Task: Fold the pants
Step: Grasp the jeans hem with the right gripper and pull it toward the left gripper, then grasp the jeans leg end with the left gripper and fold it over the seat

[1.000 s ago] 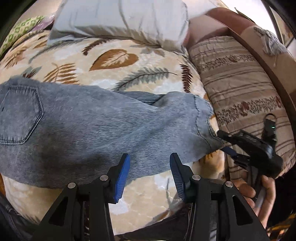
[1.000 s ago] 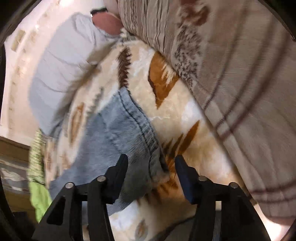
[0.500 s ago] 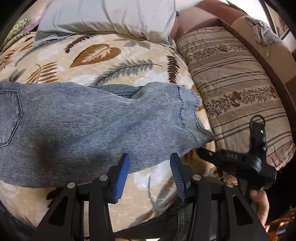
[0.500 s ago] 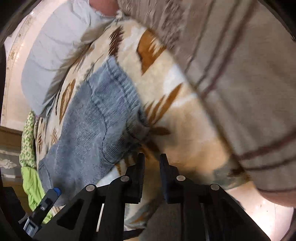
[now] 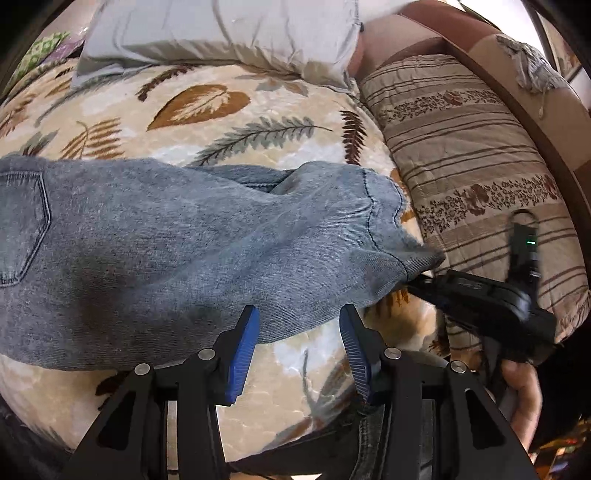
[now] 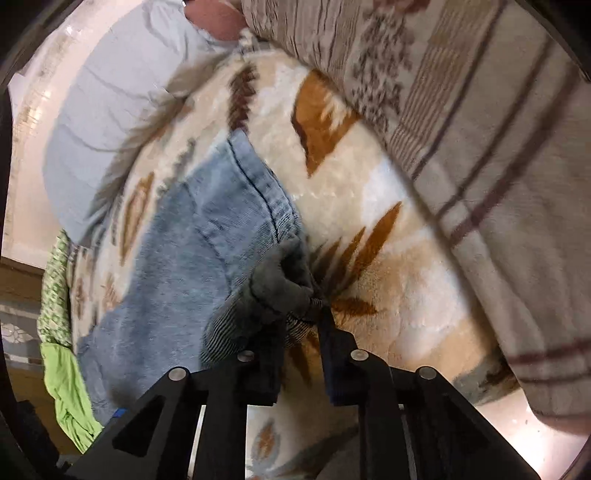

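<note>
Grey-blue jeans (image 5: 155,251) lie lengthwise across a leaf-patterned blanket (image 5: 229,110), back pocket at the left, leg hems at the right. My left gripper (image 5: 299,343) is open and empty, just at the near edge of the leg. My right gripper (image 6: 299,314) is shut on the near corner of the leg hem (image 6: 280,284) and holds it bunched and slightly raised. In the left wrist view the right gripper (image 5: 424,280) shows at the hem corner, held by a hand.
A grey pillow (image 5: 221,33) lies at the far side. A striped brown cushion (image 5: 469,155) lies along the right, against a brown headboard (image 5: 517,74). Green cloth (image 6: 66,387) hangs at the bed's far end.
My right gripper moved in on the hem corner, shut on it and lifted it a little. My left gripper stayed open and shifted slightly toward the leg's edge.
</note>
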The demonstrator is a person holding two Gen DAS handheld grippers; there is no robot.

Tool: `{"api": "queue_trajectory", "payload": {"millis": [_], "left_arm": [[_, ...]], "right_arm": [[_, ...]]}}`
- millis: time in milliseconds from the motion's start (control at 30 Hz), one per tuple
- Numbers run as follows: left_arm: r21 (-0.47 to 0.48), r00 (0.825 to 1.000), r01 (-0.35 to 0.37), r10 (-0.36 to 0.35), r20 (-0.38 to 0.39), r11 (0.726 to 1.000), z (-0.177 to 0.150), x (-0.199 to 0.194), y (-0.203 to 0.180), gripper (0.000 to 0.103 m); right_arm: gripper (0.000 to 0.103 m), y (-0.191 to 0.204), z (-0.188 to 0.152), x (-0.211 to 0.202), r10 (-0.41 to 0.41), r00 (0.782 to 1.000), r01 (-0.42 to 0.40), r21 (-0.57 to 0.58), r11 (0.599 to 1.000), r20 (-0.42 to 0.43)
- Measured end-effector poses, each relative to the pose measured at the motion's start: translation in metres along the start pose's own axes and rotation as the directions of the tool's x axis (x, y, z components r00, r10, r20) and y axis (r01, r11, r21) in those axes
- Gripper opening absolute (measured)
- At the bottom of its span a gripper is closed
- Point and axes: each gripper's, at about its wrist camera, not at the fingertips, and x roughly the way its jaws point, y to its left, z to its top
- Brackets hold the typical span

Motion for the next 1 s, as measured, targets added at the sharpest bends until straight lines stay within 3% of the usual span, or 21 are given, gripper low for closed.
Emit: {"api": "queue_trajectory", "payload": {"millis": [133,233,300,367,467,567,767,900,1000], "left_arm": [[0.036,1.0,-0.003,0.003,0.0,0.999,0.0,0.002,-0.008,0.046],[0.058,1.0,-0.002,0.003,-0.022,0.998,0.0,0.012,-0.014,0.046],[0.098,0.999,-0.006,0.01,-0.037,0.995,-0.001,0.02,-0.021,0.046],[0.143,0.999,-0.02,0.026,-0.042,0.99,-0.002,0.027,-0.028,0.046],[0.225,0.998,-0.033,0.043,-0.042,0.974,-0.005,0.037,-0.041,0.046],[0.3,0.997,-0.027,0.047,-0.06,0.953,-0.007,0.051,-0.055,0.046],[0.451,0.991,0.022,0.039,-0.125,0.892,-0.012,0.083,-0.074,0.046],[0.453,0.989,0.046,0.023,-0.146,0.89,-0.012,0.091,-0.075,0.046],[0.484,0.988,0.094,-0.02,-0.155,0.87,-0.012,0.092,-0.084,0.046]], "right_arm": [[0.016,-0.006,-0.004,-0.024,-0.011,0.998,0.011,0.001,1.0,0.055],[0.02,-0.025,-0.002,0.008,-0.013,0.998,0.018,0.081,0.997,-0.062],[0.027,-0.029,-0.001,-0.005,0.043,0.999,-0.042,0.102,0.994,-0.014],[0.052,-0.027,0.001,-0.021,0.027,0.999,-0.03,0.086,0.996,0.036],[0.053,-0.03,0.007,-0.051,0.067,0.99,-0.079,0.087,0.993,0.126],[0.055,-0.027,0.021,-0.058,0.106,0.985,-0.116,0.072,0.991,0.134],[0.054,-0.016,0.045,-0.011,0.095,0.995,-0.095,0.015,0.995,-0.02],[0.035,-0.019,0.043,0.01,0.072,0.993,-0.071,0.02,0.997,-0.09],[0.038,-0.027,0.035,0.006,0.102,0.991,-0.097,0.06,0.993,-0.089]]}}
